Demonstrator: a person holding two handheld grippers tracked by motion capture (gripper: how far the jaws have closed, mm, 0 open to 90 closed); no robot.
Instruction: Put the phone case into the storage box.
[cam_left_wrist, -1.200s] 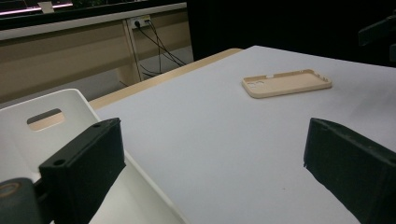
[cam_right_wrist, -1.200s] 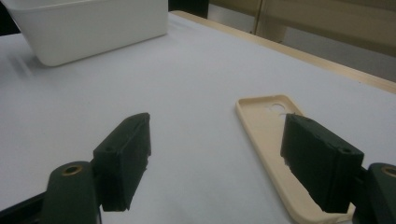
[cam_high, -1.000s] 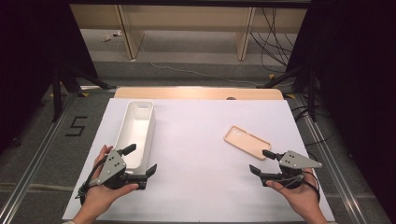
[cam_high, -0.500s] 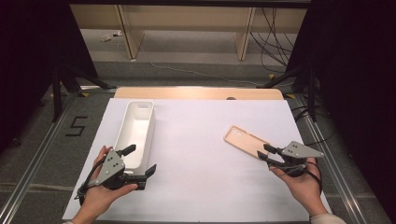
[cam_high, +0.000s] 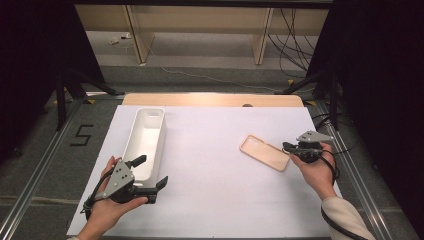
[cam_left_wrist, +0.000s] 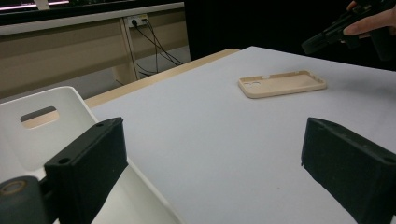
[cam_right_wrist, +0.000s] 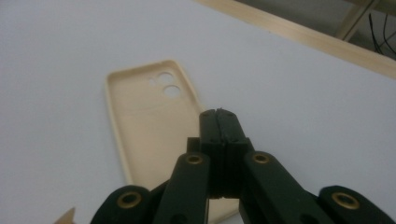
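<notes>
The right gripper (cam_high: 289, 147) – jaws just closed, nothing pinched – is positioned at the beige phone case (cam_high: 264, 152), lower right; reopening is required before grasping.

Even overhead light brightens the white paper-covered table (cam_high: 220, 165); the surroundings stay dark. Shadows are soft, and close black jaws blur slightly

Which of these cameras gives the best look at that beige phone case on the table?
The right gripper view: the beige plastic phone case lies close, open side up, camera holes plain, though the shut right claw covers its near end. The left gripper view shows it whole but far off; the high view shows it small.
</notes>
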